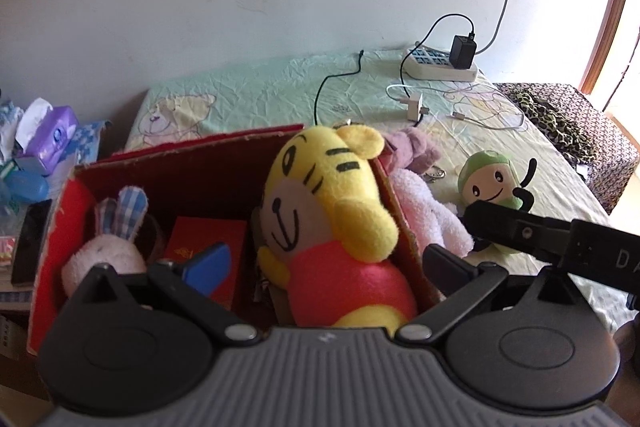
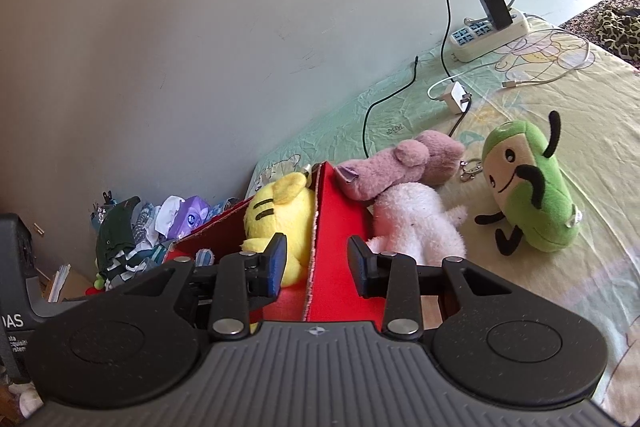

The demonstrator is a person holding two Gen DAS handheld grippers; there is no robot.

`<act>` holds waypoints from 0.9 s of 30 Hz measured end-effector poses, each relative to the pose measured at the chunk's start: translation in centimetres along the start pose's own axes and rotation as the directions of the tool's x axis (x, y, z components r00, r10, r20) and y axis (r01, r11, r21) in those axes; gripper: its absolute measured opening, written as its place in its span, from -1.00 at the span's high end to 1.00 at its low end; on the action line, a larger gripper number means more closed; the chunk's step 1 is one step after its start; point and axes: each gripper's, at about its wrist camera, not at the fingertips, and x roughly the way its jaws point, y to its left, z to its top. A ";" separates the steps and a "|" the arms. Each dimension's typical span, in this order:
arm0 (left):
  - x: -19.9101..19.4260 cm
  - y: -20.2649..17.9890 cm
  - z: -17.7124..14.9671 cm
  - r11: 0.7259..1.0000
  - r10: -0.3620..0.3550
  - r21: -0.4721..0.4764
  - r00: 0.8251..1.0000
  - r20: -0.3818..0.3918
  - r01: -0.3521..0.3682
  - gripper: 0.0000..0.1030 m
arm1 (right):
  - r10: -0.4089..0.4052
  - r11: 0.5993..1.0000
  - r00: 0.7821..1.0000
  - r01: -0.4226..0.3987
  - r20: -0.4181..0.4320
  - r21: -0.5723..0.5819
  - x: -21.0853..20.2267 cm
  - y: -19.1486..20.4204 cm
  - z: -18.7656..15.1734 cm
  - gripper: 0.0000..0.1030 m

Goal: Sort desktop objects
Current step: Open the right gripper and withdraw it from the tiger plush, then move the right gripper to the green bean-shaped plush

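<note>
A yellow tiger plush [image 1: 320,211] in a red shirt lies inside the red cardboard box [image 1: 192,163], leaning on its right wall. My left gripper [image 1: 326,259] hovers over the box, open wide, its fingers either side of the tiger without touching it. A pale bunny plush [image 1: 108,247] and a small red packet [image 1: 208,243] share the box. My right gripper [image 2: 318,259] is open and straddles the box's right wall [image 2: 332,227], the tiger [image 2: 280,219] just inside. On the bedsheet outside lie a white plush [image 2: 416,227], a mauve plush [image 2: 404,163] and a green bean plush [image 2: 528,187].
A power strip [image 2: 488,31] with a black adapter, a white charger [image 2: 456,95] and loose cables lie at the back of the bed. A purple tissue pack [image 1: 56,135] and piled clutter sit left of the box. A leopard-print cloth [image 1: 556,119] lies at right.
</note>
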 end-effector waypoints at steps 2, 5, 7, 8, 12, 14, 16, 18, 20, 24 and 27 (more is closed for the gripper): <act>-0.3 -0.9 0.1 1.000 0.020 0.009 1.000 0.012 -0.020 -0.98 | 0.005 1.000 1.000 -0.005 -0.002 0.006 -0.4 -0.7 0.3 0.28; -0.6 -2.2 0.2 0.999 0.034 0.008 0.999 0.020 -0.034 -0.98 | 0.010 1.000 1.000 -0.010 -0.007 0.015 -1.1 -1.9 0.8 0.28; -0.6 -3.1 0.2 1.000 0.028 0.001 1.000 0.013 -0.028 -0.98 | 0.013 1.000 1.000 -0.012 -0.012 0.021 -1.6 -2.8 1.2 0.28; -0.6 -3.6 0.2 1.000 0.021 -0.002 1.000 0.008 -0.021 -0.98 | 0.013 1.000 1.000 -0.012 -0.015 0.024 -1.8 -3.3 1.4 0.28; -0.7 -5.8 0.1 0.999 -0.038 -0.004 0.999 -0.004 0.038 -0.97 | 0.008 0.999 1.000 -0.007 -0.028 0.036 -2.8 -5.5 2.1 0.27; -0.8 -7.1 0.1 0.998 -0.062 0.003 0.998 -0.003 0.062 -0.97 | 0.006 0.999 0.999 -0.004 -0.036 0.050 -3.2 -6.9 2.5 0.25; -0.9 -8.5 0.1 0.996 -0.084 0.012 0.996 -0.002 0.084 -0.97 | 0.002 0.998 0.999 0.000 -0.042 0.061 -3.5 -8.1 2.9 0.17; -0.5 -10.0 0.1 0.995 -0.100 0.021 0.995 -0.006 0.100 -0.98 | -0.002 0.998 0.999 0.005 -0.047 0.064 -3.8 -9.2 3.1 0.17; 0.1 -11.2 0.0 0.993 -0.114 0.021 0.993 -0.022 0.115 -0.98 | -0.002 0.997 0.999 0.006 -0.055 0.072 -4.0 -10.4 3.4 0.17; 1.8 -13.1 -0.4 0.989 -0.146 -0.001 0.988 -0.042 0.146 -0.97 | -0.008 0.996 0.997 0.014 -0.072 0.090 -4.1 -12.9 4.0 0.17; 3.3 -13.9 -0.6 0.983 -0.178 -0.044 0.983 -0.043 0.176 -0.97 | -0.009 0.993 0.996 0.019 -0.090 0.114 -3.9 -15.0 4.3 0.17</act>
